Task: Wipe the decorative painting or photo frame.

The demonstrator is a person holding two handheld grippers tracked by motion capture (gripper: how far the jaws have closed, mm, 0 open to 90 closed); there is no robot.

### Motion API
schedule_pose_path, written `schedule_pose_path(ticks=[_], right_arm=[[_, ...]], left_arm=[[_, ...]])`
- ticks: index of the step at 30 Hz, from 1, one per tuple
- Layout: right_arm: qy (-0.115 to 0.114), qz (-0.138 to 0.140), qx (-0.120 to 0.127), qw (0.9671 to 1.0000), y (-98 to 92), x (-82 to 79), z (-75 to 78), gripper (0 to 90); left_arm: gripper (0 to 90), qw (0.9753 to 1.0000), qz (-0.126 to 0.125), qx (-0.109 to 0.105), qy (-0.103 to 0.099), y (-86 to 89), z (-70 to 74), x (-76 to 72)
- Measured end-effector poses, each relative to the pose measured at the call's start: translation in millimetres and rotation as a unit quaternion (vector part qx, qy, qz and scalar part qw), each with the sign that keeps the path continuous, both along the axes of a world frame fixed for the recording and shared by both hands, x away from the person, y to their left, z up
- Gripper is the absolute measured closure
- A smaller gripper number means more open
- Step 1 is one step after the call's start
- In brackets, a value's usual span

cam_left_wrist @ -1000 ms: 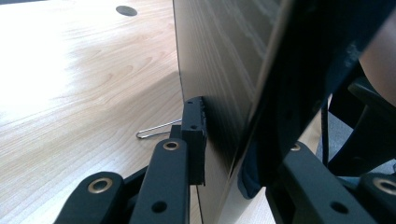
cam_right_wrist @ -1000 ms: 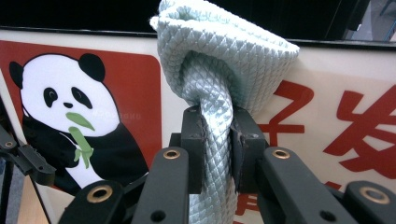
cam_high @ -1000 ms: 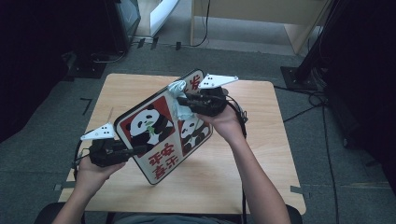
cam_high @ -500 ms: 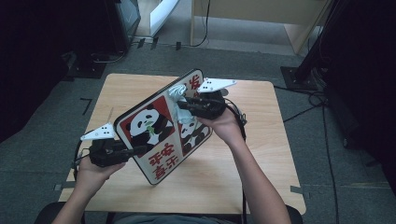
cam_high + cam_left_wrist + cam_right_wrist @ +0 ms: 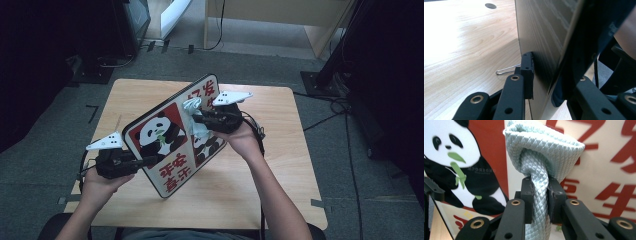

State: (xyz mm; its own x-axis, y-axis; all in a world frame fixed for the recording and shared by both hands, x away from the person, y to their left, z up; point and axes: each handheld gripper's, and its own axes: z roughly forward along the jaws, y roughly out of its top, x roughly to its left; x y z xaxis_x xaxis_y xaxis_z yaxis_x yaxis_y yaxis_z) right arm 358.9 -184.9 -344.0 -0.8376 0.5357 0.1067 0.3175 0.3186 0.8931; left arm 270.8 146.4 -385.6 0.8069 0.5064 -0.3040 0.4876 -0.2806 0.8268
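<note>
Wiping: my right gripper [image 5: 196, 116], jaws clamped on the pale blue cloth [image 5: 536, 160], presses it against the panda board [image 5: 170, 137].
Board: tilted on edge over the wooden surface [image 5: 280, 165].
Support: my left gripper [image 5: 150, 160] clamps its lower edge.
Change: cloth sits marginally higher than half a second ago; wiping still mid-pass.
</note>
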Motion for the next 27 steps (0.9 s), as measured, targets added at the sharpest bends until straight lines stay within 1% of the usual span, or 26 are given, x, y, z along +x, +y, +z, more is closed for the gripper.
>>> schedule_pose_path(ticks=[5, 6, 11, 14, 23, 25, 27], right_arm=[[0.004, 0.0, -0.005, 1.0, -1.4, -1.1, -7.8, 77.9], [0.008, -0.003, -0.008, 0.9999, -1.8, -2.1, -8.9, 77.9], [0.009, -0.005, -0.011, 0.9999, -2.8, -3.5, -17.2, 77.7], [0.015, -0.008, -0.013, 0.9998, -3.8, -4.8, -21.6, 77.8], [0.022, -0.009, -0.024, 0.9994, -6.4, -7.7, -35.6, 77.8], [0.029, -0.011, -0.025, 0.9992, -7.4, -8.8, -39.7, 77.7], [0.032, -0.012, -0.025, 0.9991, -7.7, -9.6, -42.2, 77.7]], left_arm=[[74.3, 1.0, -0.002, 0.001, 0.001, -0.5, 0.4, -0.7], [74.3, 1.0, -0.002, 0.001, 0.0, -0.6, 0.4, -0.9], [73.7, 1.0, -0.006, 0.004, 0.001, -0.8, 0.6, -0.8], [73.7, 1.0, -0.006, 0.004, 0.001, -0.8, 0.6, -0.7], [73.6, 1.0, -0.008, 0.0, 0.002, -0.3, 0.0, 0.3], [73.7, 1.0, -0.008, 0.0, 0.003, -0.1, 0.0, 0.7], [73.7, 1.0, -0.009, 0.001, 0.002, -0.1, 0.1, 0.7]])
